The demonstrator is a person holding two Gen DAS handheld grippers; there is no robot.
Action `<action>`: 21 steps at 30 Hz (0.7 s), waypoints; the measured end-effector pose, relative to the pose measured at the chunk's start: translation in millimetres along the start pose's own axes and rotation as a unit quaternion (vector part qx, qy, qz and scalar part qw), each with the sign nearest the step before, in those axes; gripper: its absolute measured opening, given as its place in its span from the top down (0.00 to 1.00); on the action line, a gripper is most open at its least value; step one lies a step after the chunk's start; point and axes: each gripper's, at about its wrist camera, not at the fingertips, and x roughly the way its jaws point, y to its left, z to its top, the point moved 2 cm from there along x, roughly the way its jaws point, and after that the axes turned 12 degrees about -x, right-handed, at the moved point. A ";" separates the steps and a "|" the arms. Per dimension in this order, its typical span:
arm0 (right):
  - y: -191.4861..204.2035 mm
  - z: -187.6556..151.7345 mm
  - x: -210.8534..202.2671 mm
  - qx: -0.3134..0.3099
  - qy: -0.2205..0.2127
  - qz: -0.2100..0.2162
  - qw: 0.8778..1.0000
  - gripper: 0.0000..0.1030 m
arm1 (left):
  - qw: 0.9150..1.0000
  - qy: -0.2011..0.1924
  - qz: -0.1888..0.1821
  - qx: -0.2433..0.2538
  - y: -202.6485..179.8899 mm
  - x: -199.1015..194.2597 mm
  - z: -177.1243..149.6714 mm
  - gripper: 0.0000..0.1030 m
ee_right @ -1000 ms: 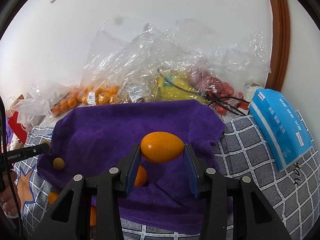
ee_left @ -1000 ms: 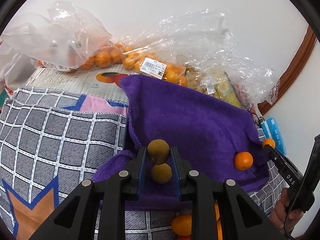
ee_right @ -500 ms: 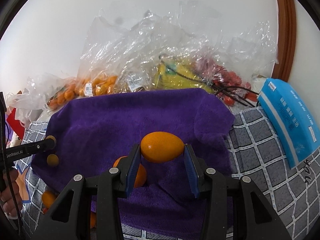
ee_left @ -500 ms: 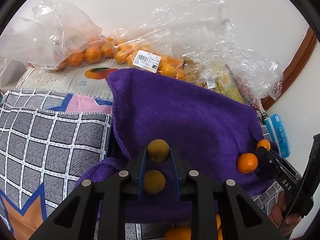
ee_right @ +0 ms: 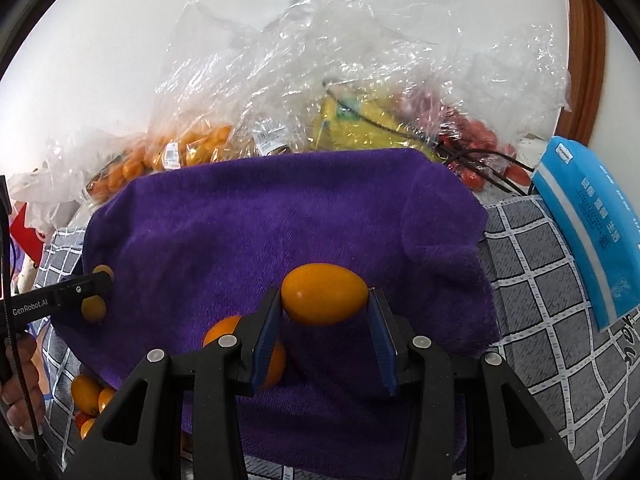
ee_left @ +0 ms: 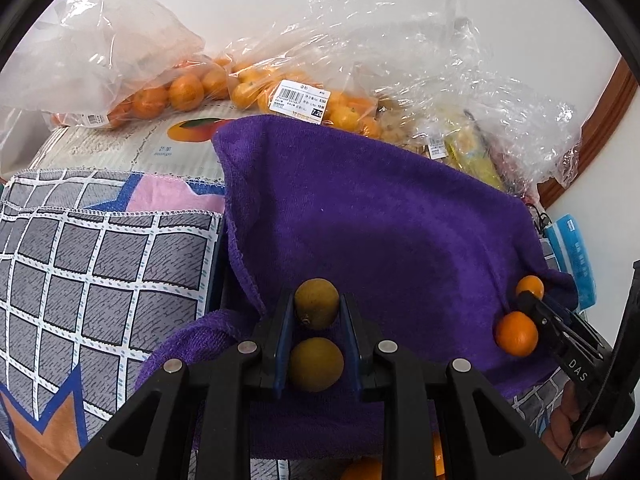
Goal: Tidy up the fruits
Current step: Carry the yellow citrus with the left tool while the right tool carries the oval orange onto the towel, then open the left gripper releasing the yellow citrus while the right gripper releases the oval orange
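Observation:
A purple towel [ee_left: 380, 220] covers the middle. My left gripper [ee_left: 316, 300] is shut on a small brown-green round fruit [ee_left: 316, 310], held just above the towel's near left part. A second fruit of the same kind [ee_left: 316, 364] lies on the towel right under the jaws. My right gripper [ee_right: 324, 300] is shut on an orange egg-shaped fruit [ee_right: 324, 294] over the towel's [ee_right: 280, 220] near middle. A round orange [ee_right: 224, 332] rests on the towel beside its left finger, partly hidden. In the right wrist view the left gripper [ee_right: 98, 280] shows at the far left.
Clear plastic bags of oranges [ee_left: 180, 92], bananas [ee_right: 360, 128] and red tomatoes [ee_right: 476, 136] pile up behind the towel against the wall. A blue tissue pack [ee_right: 592, 224] lies at the right on a grey checked cloth [ee_left: 100, 260]. Several orange fruits [ee_right: 86, 394] sit below the towel's front edge.
Both grippers have sunk a little closer to the purple towel, each still holding its fruit. The loose fruits on the towel have not moved.

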 end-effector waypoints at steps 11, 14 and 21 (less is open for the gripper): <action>-2.0 1.1 -9.0 0.004 -0.009 -0.004 1.000 0.57 | 1.000 0.004 -0.003 -0.002 -0.7 -4.3 0.9 0.78; -0.8 3.2 -17.0 0.005 -0.015 -0.007 1.000 0.54 | 1.000 0.000 -0.007 0.002 -3.0 -12.6 0.1 0.72; 5.8 6.8 -46.1 0.012 -0.037 -0.017 0.999 0.51 | 0.999 -0.018 -0.023 0.012 -7.5 -40.8 -5.9 0.67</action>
